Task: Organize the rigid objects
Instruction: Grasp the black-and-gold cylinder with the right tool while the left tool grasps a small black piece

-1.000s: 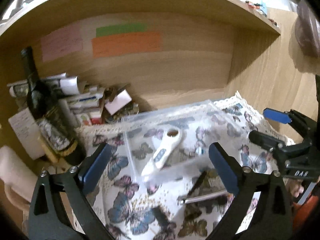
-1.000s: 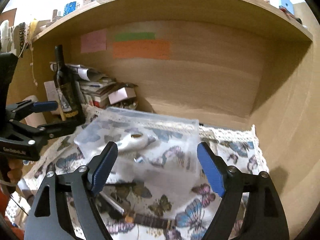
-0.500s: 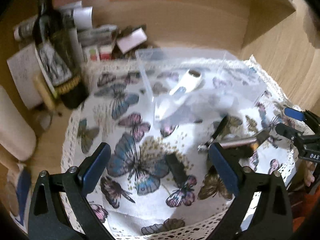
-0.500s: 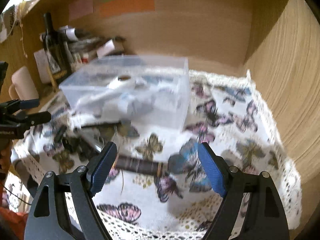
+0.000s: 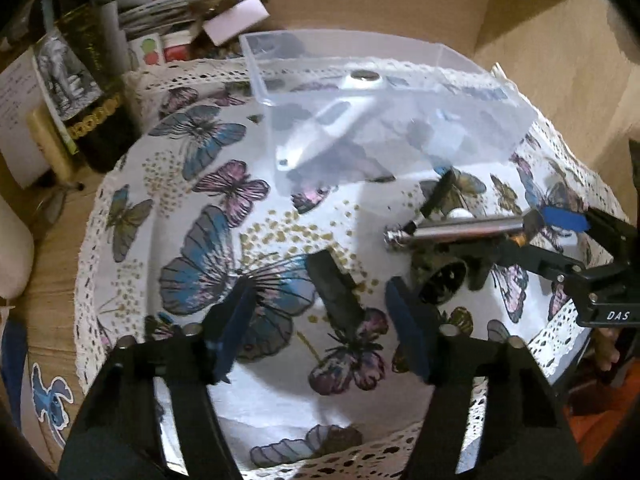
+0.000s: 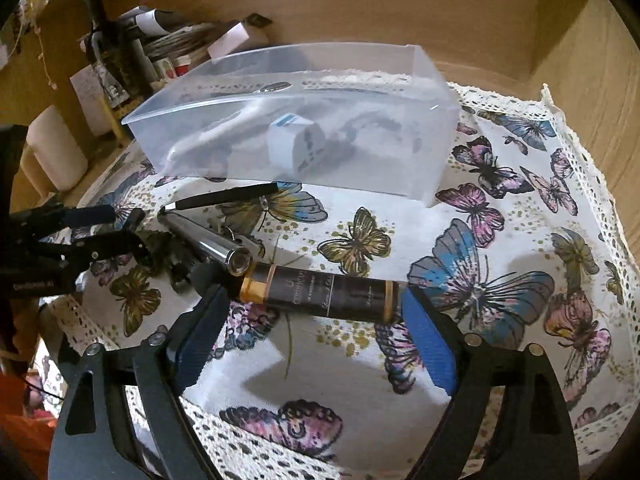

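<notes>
A clear plastic box (image 5: pixel 472 128) (image 6: pixel 400 160) stands on the butterfly cloth and holds a white handle tool (image 5: pixel 320 128) and a white adapter (image 6: pixel 290 140). My left gripper (image 5: pixel 320 320) is open, its jaws on either side of a small black block (image 5: pixel 334 288). My right gripper (image 6: pixel 316 332) is open, its jaws at the two ends of a dark tube with gold bands (image 6: pixel 320 294). A silver metal cylinder (image 5: pixel 456 230) (image 6: pixel 208 240) and a thin black stick (image 6: pixel 224 197) lie in front of the box.
A dark wine bottle (image 5: pixel 84 80) and stacked papers and boxes (image 5: pixel 168 28) stand at the back left. Wooden walls close the back and right. The cloth's lace edge (image 6: pixel 592 184) runs near the right wall. A white roll (image 6: pixel 56 152) stands at the left.
Both grippers have come down and forward toward the cloth. The left now straddles the black block, the right straddles the dark tube. Both stay open.
</notes>
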Motion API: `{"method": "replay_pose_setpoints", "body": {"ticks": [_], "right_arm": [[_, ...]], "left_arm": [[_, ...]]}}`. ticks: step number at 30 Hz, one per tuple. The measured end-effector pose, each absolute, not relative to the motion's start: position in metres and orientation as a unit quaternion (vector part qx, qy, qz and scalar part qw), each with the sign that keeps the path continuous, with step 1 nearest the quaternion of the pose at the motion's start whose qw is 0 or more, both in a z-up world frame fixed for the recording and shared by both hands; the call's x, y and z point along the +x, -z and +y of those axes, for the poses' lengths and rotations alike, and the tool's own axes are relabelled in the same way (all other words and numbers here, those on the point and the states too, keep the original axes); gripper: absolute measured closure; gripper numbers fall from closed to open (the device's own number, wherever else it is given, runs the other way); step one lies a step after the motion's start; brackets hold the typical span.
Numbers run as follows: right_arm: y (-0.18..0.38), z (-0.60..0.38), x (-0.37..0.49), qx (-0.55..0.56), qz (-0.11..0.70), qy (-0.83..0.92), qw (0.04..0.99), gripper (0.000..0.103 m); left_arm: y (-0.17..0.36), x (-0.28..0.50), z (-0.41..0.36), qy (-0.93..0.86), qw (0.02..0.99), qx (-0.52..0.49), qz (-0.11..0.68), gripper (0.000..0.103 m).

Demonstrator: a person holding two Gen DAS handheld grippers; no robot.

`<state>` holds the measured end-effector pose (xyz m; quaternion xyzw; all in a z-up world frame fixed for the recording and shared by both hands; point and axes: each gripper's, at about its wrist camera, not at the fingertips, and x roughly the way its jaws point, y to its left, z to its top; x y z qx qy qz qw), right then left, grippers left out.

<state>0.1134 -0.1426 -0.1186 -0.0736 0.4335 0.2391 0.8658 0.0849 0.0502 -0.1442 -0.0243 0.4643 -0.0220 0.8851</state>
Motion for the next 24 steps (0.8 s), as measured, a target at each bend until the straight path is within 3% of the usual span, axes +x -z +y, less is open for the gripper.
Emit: {"method": "replay_pose_setpoints", "body": {"ticks": [2,5,7,24], "right_arm": [[0.122,-0.141,0.115,-0.076,0.434,-0.232,0.867,0.016],[0.124,-0.143,0.116,-0.068,0.43,-0.227,0.871,0.017],[0.124,-0.144,0.117,-0.063,0.428,-0.226,0.873,0.022],[0.081,-0.166,0.114,-0.051,0.357,-0.198,0.912,0.022]], "left_arm": [[0.144,0.085,0.046,0.023,0.886,-0.017,0.462,0.047],[0.144,0.088,0.044,0.021,0.887,-0.016,0.461,0.066],[0.144,0.09,0.043,0.02,0.889,-0.016,0.458,0.074],[0.099,0.082,0.048,0.013,0.92,-0.029,0.391,0.077]]}}
